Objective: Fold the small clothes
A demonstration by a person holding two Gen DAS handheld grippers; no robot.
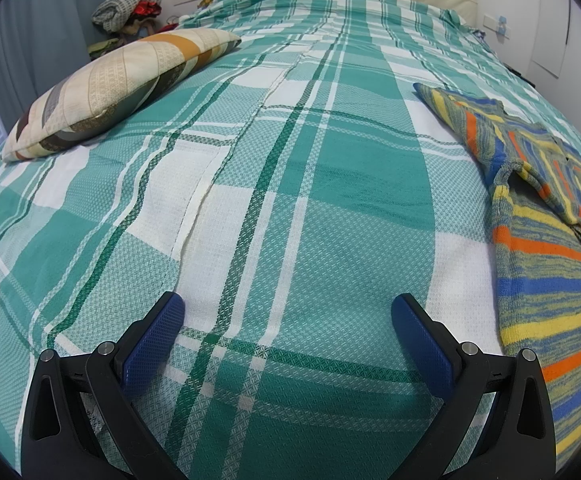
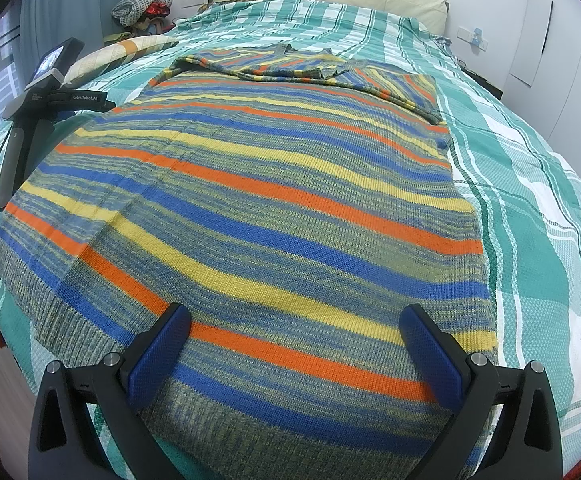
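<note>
I have the striped sweater point(image 2: 258, 200) lying flat on the bed point(image 2: 530, 208), hem toward me and neckline toward the headboard, with its sleeves apparently already turned in across the chest near the top. My right gripper point(image 2: 294, 344) hangs just above the hem band with its jaws spread wide and nothing between them; my left gripper point(image 1: 286, 332) is also released and empty, but it sits over bare plaid cover with the sweater point(image 1: 546, 240) off to its right. As I read it, the step in hand is to take the hem and bring it up toward the shoulders. To do that well I would first bring the left gripper over to the sweater's left hem corner, so both pinch points sit near the outer corners rather than the middle. I would bite only the ribbed band, catching both layers of knit and none of the cover beneath. Then lift both sides together, evenly, since this loose knit will likely sag and drag in the centre, and lay the hem down square across the folded sleeves without disturbing them. The pillow point(image 1: 106, 88) is well clear to the left.
</note>
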